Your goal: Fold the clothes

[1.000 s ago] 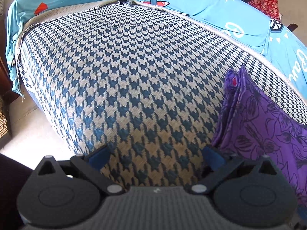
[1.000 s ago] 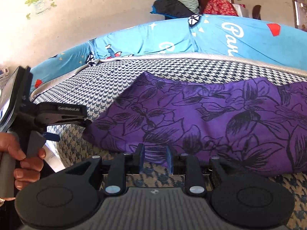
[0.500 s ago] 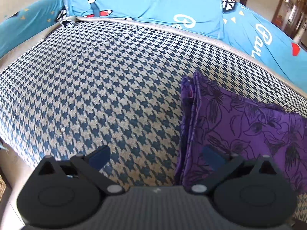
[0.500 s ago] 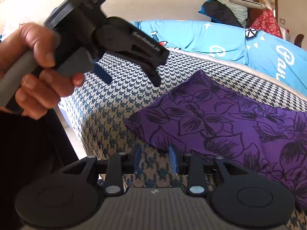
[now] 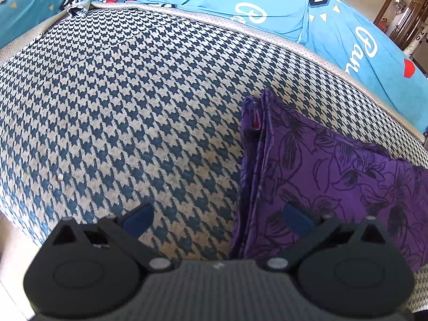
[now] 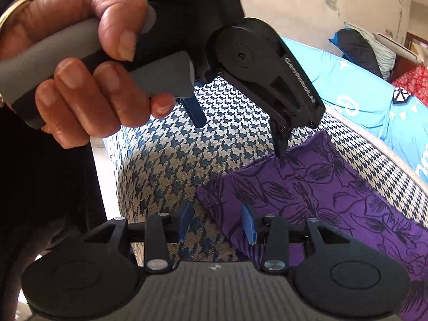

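Only the right wrist view shows your left hand [image 6: 80,72] around the grey handle, with the left gripper [image 6: 238,131] wide apart and pointing down over the corner of the folded purple garment [image 6: 321,200]. The lettering on its black finger is not readable. The garment lies on the houndstooth cushion [image 5: 120,107]. Your right gripper [image 6: 215,224] is opening above the garment's near corner, nothing pressed between.

Left gripper [image 5: 218,218] wide apart above houndstooth cushion [image 5: 120,101], straddling folded purple cloth [image 5: 334,184] edge.
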A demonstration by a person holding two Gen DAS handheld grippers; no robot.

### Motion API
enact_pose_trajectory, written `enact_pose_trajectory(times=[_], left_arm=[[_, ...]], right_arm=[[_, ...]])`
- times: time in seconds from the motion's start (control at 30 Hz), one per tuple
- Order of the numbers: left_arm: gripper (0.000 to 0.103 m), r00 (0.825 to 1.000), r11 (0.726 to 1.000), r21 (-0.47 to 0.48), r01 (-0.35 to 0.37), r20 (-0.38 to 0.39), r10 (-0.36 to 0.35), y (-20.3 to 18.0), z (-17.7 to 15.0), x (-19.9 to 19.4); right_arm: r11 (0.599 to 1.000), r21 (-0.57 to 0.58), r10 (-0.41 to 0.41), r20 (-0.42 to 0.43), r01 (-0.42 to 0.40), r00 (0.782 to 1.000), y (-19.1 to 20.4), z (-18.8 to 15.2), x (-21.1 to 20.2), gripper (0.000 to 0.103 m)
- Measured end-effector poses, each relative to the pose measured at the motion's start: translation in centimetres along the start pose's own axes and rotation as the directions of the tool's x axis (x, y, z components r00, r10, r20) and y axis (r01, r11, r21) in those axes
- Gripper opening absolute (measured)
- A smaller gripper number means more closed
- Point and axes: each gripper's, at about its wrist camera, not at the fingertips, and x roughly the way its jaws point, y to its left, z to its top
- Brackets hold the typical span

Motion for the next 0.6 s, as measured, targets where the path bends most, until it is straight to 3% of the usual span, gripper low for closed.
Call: enact_pose_trajectory(times=[0.3,0.43,0.6], left_arm=[[0.103,0.997,0.998,-0.010,0.055,-0.045,-0.055,-0.1,0.7,1.4],[0.103,0.994,0.996,-0.022,0.087,-0.061,-0.088,-0.4,1.0,2.2],[0.103,0.992,0.994,-0.032,0.102,-0.065,-0.104,-1.2,0.9,3.4]], right_arm=[[0.981,-0.171,-0.085,0.022,0.087,0.996,1.7,-0.7,1.8,0.039],[0.986,-0.143,-0.089,0.024,0.091,0.996,1.5,-0.5,1.9,0.036],[0.993,-0.068,-0.093,0.028,0.094,0.995,0.8,-0.3,1.8,0.019]])
